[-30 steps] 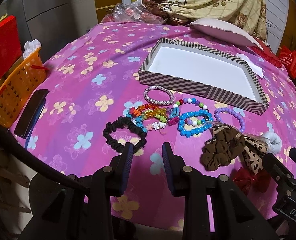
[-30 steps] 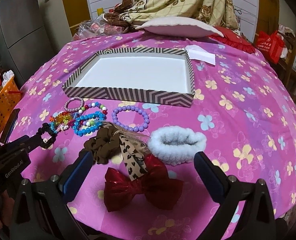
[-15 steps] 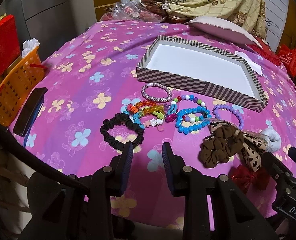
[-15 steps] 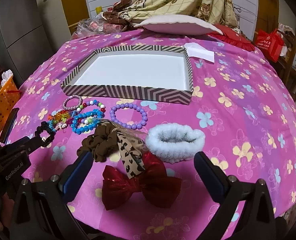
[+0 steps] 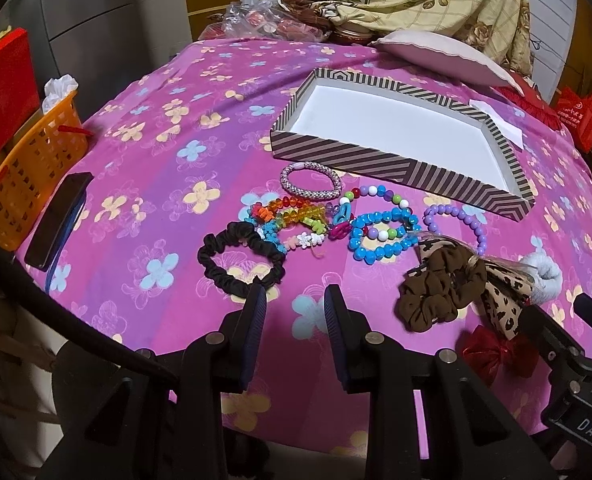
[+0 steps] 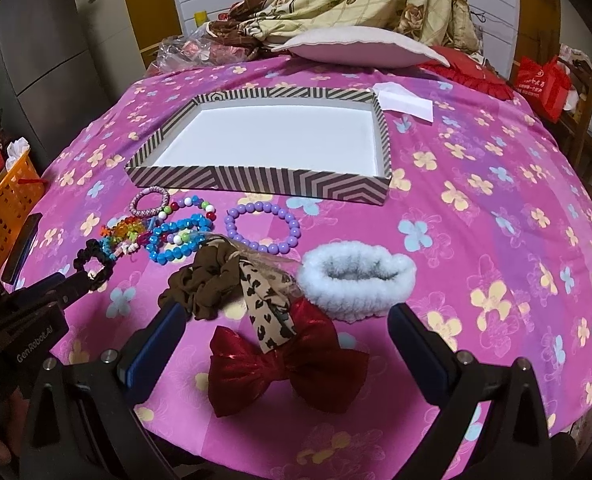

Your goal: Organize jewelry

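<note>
Black left gripper [image 5: 294,300] spread, empty, over pink cloth [image 5: 144,168] by black scrunchie [image 5: 240,262], right gripper [image 6: 286,320] spread wide around red bow [image 6: 284,364], nothing pinched, beaded bracelets [image 5: 379,236] beyond, striped tray [image 6: 256,178] farther back, nothing inside

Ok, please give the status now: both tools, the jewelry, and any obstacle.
Left tool open, empty. Right tool open, empty, above red bow. Striped box empty; bracelets and scrunchies on the bedspread. Nothing in the way.

Red bow [image 5: 491,354] half behind right gripper [image 5: 555,320]; leopard scrunchie [image 6: 270,304] overlaps it.
</note>
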Tool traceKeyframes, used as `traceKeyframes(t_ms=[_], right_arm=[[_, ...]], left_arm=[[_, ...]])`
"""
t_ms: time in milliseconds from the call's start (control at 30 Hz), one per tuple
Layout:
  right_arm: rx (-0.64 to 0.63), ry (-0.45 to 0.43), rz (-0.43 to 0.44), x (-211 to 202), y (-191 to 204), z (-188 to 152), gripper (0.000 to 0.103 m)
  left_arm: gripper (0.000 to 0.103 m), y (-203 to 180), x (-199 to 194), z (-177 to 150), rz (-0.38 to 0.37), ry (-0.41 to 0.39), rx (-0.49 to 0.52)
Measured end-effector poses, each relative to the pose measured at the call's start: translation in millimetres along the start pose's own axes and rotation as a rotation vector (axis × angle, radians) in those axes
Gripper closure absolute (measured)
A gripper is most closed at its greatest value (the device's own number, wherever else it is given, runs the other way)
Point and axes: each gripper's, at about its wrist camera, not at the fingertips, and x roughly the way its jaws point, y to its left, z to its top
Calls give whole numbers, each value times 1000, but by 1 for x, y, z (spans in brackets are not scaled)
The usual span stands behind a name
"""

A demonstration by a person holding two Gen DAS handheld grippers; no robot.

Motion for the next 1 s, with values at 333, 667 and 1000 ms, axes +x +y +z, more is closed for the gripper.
traceKeyframes(t_ms=[333,667,1000], right_arm=[[-6,0,1,0,2,0,1],[-8,1,2,0,3,0,1],[-9,3,3,1,4,-1,1]], left_arm=[[54,1,0,0,-1,1,-2],[54,0,-2,1,0,-1,6],[54,-1,-2,0,3,-2,8]])
